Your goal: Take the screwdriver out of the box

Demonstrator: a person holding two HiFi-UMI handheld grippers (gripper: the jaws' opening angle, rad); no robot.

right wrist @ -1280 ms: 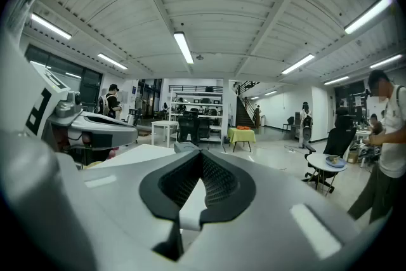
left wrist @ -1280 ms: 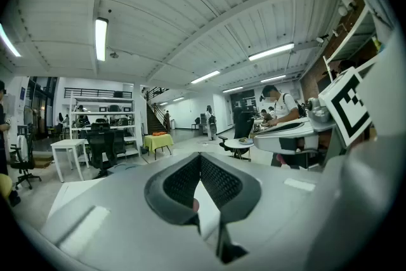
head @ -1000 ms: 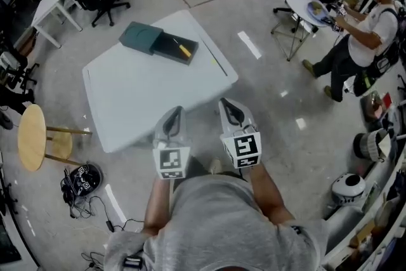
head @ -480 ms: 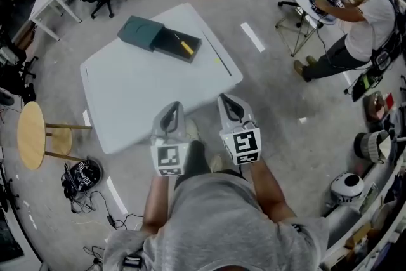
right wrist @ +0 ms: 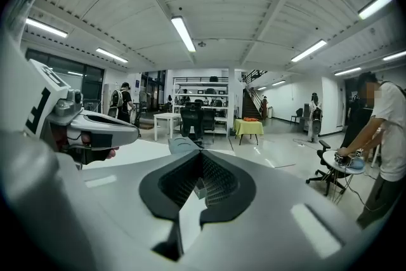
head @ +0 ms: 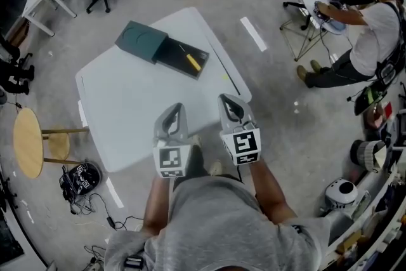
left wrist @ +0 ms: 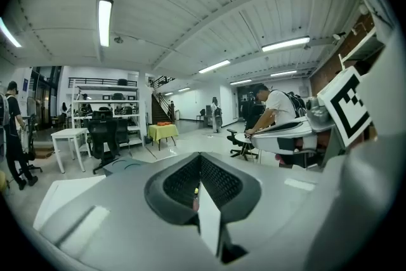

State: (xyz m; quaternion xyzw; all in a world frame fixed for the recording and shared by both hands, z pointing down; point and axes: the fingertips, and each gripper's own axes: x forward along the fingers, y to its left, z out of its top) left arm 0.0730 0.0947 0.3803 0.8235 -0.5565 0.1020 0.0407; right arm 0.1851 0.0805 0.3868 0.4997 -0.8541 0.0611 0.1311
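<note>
Looks like the approach stage: left gripper and right gripper are both pressed together on nothing at the table's near edge, the screwdriver lies in the open box at the far side, so next I'd reach over and spread a claw.

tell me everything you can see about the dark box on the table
The box is flat, rectangular, dark teal and matte. It has two parts: a sleeve and a darker tray slid out of it toward the head view's right. It lies flat on the far part of the white table. A screwdriver with a yellow handle lies in the open tray. Nothing else touches the box.
</note>
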